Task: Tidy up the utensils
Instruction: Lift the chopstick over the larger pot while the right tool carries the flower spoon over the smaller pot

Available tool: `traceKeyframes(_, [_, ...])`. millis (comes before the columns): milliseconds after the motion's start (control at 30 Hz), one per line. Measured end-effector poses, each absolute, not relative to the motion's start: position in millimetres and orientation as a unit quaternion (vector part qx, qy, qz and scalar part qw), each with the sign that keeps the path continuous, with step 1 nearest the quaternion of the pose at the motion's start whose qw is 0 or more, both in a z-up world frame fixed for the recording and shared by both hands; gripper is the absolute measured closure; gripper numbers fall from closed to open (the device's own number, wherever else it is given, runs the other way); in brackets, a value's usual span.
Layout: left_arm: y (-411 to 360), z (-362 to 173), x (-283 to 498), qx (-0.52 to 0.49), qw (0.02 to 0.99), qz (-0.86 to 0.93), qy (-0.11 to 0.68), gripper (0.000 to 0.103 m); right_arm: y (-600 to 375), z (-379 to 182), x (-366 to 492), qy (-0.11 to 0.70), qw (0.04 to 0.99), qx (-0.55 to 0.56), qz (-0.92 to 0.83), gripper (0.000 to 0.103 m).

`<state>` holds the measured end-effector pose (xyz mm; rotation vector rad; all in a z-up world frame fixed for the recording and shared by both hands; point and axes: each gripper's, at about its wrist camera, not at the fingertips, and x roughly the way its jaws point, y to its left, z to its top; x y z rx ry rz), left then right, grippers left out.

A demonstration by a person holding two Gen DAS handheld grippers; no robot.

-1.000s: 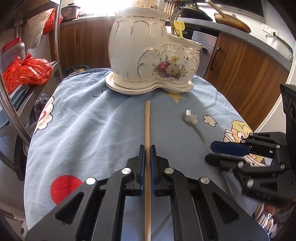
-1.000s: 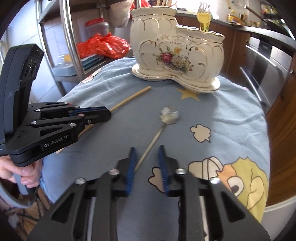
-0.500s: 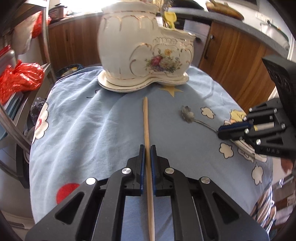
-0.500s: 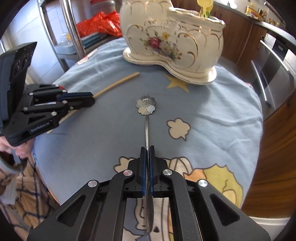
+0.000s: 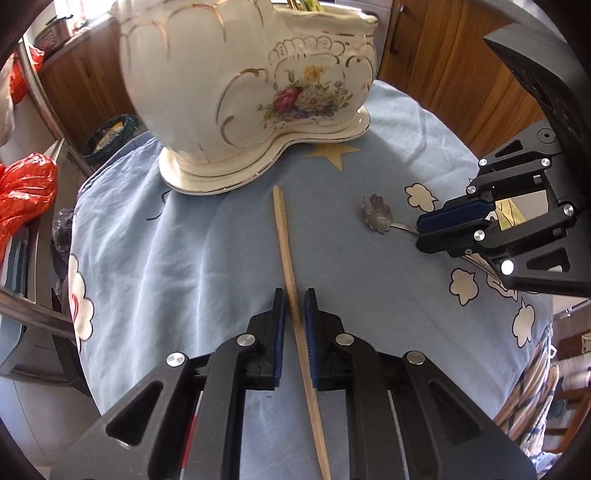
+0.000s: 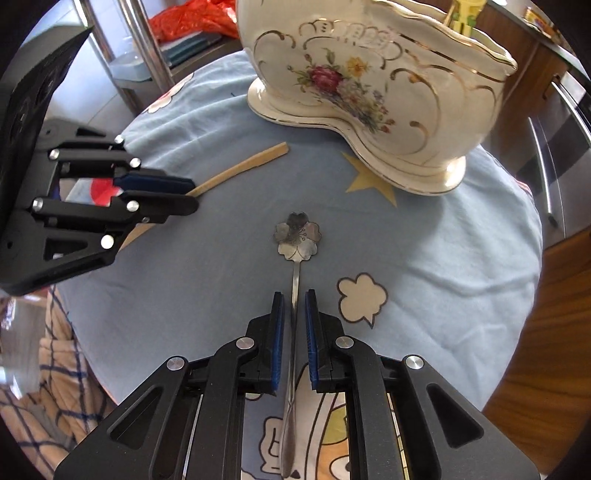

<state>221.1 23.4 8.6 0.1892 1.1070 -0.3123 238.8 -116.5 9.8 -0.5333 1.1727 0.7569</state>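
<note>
A wooden chopstick [image 5: 286, 251] lies on the blue tablecloth, pointing at the white floral ceramic utensil holder [image 5: 236, 85]. My left gripper [image 5: 294, 314] is open, its jaws a little apart on either side of the chopstick. A metal spoon with a flower-shaped bowl [image 6: 297, 238] lies to the right. My right gripper [image 6: 294, 317] is open, its jaws straddling the spoon's handle. The holder [image 6: 373, 81] stands close ahead and contains a yellow utensil [image 6: 461, 14]. The chopstick [image 6: 240, 170] and left gripper [image 6: 159, 195] also show in the right wrist view.
The round table carries a blue cartoon-print cloth [image 5: 166, 240]. A metal rack with red bags [image 5: 26, 192] stands to the left. Wooden cabinets [image 5: 443, 66] and a steel appliance [image 6: 561, 147] are behind and to the right.
Both grippers were shut on their utensils half a second ago and now stand slightly open. Both have moved closer to the holder; chopstick and spoon lie on the cloth.
</note>
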Motion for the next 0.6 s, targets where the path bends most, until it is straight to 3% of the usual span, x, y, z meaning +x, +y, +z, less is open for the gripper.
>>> traceKeyframes(133, [18.9, 9.2, 226.0, 0.105, 0.821, -0.154, 0.539, 0.092, -113.3, 9.6, 233.3, 0.524, 0.734, -0.255, 0.348, 0.098])
traceKeyframes(367, [21.3, 9.6, 229.6, 0.109, 0.809, -0.166, 0.553, 0.092, -117.1, 9.4, 227.4, 0.511, 0.747, -0.249, 0.345, 0.099])
traceKeyframes(600, [21.5, 9.2, 226.8, 0.098, 0.824, -0.148, 0.538, 0.098, -131.5, 27.4, 226.2, 0.489, 0.768, -0.224, 0.348, 0.099])
